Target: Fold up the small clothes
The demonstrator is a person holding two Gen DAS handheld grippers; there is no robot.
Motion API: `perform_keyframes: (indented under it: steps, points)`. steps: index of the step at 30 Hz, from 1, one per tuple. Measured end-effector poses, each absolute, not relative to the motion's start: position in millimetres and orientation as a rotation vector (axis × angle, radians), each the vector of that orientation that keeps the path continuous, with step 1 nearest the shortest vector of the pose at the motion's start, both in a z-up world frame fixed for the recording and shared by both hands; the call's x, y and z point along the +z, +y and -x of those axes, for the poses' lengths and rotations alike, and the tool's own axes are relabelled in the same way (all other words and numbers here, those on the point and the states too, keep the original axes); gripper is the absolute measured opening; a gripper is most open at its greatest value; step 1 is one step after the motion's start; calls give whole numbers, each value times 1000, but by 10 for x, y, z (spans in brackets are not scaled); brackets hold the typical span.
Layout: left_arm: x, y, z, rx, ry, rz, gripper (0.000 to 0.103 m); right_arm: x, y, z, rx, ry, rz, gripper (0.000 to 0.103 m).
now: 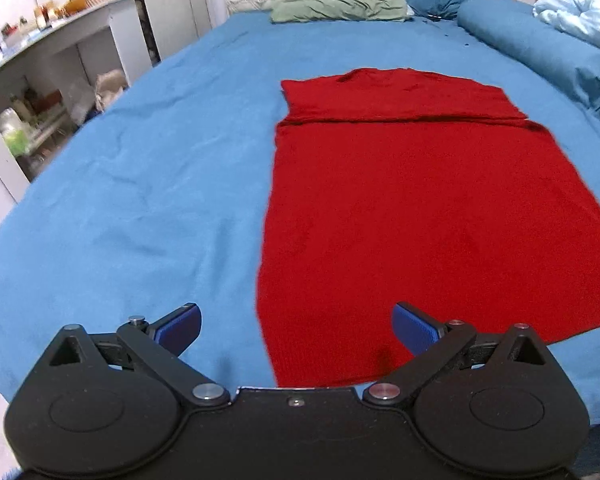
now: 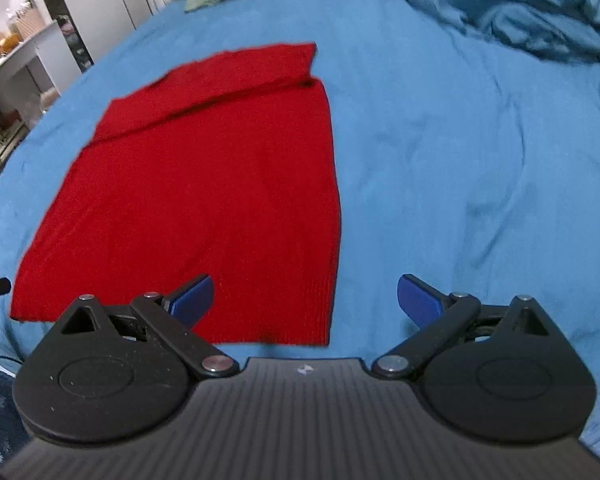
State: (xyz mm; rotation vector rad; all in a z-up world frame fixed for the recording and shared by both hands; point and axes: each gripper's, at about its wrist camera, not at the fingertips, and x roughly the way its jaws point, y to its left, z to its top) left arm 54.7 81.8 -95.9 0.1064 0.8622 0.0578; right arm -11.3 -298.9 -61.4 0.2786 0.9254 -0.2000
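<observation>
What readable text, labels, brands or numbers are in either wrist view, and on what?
No readable text in either view.
Right claw body: a small pale mark at its top centre, too small to read.
Shelf at the far left: jars and packets, any labels too small and blurred to read.
Red garment, blue bedsheet, left claw: no print, tag or logo visible.
</observation>
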Motion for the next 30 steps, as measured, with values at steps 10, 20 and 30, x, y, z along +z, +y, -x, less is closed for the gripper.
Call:
perform_keyframes:
  steps: [10, 20, 30]
  points:
    - [-1317, 1090, -669, 7, 974, -11, 95, -980, -2866, 77, -238, 987, -277, 103]
    - [-1437, 1052, -639, -11, 988, 2, 78, -1154, -2861, 15, -255, 1005, -256, 82]
    - [-1359, 1006, -640, -22, 990, 5, 18, -1186, -2800, -33, -234, 991, -241, 33]
